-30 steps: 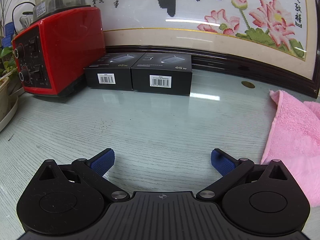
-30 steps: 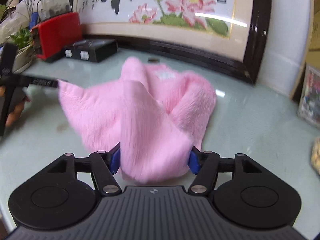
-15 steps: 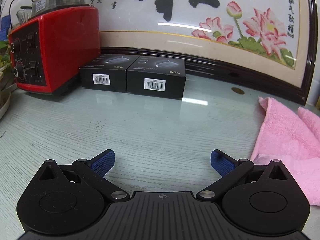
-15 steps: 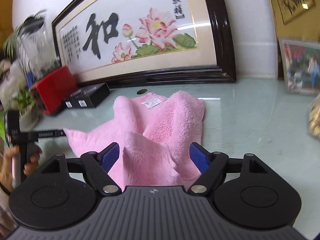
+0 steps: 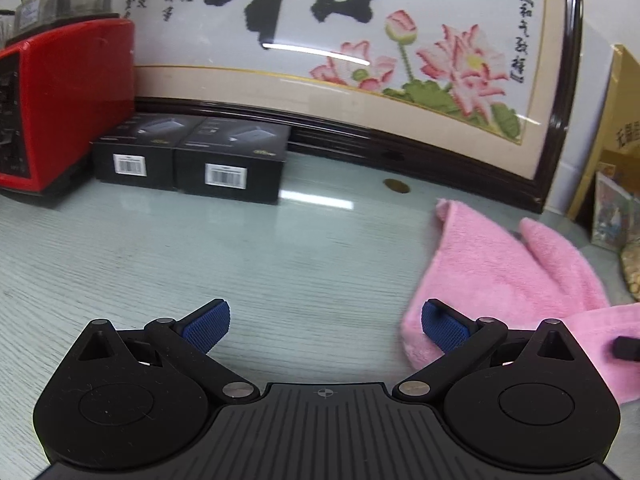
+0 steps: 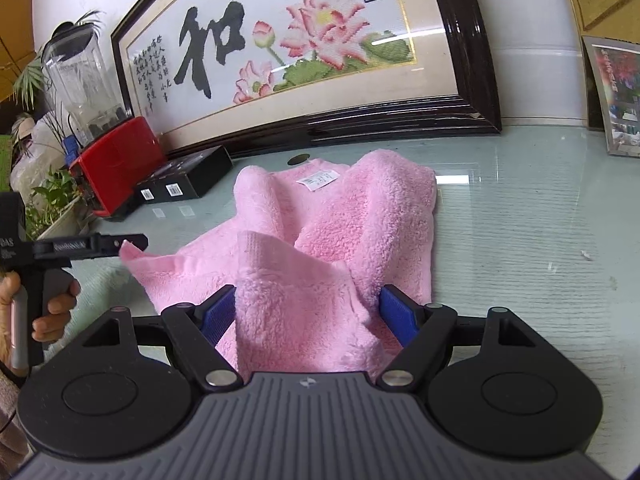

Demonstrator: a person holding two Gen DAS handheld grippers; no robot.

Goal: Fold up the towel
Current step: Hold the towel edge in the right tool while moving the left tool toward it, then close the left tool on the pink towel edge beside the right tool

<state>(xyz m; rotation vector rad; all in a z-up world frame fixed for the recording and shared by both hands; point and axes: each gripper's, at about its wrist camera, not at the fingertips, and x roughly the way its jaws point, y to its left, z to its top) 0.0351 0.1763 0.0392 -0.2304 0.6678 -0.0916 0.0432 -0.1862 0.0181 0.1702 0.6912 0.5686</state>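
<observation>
A pink fluffy towel (image 6: 352,216) lies crumpled on the pale glass-topped table (image 6: 520,220), with a white label near its far edge. My right gripper (image 6: 306,314) is open, its blue pads on either side of a raised towel fold that lies loose between them. My left gripper (image 5: 325,322) is open and empty over bare table, its right pad next to the towel's left edge (image 5: 500,264). In the right wrist view the left gripper (image 6: 88,245) sits at the towel's left corner.
A red blender base (image 5: 60,108) and two black boxes (image 5: 192,160) stand at the back left. A large framed embroidery (image 5: 360,60) leans along the back wall. A framed picture (image 6: 616,96) stands at the right. Plants (image 6: 48,200) are at the far left.
My right gripper opened, let the towel down onto the table and dropped closer to it. My left gripper moved right, up to the towel's left edge.
</observation>
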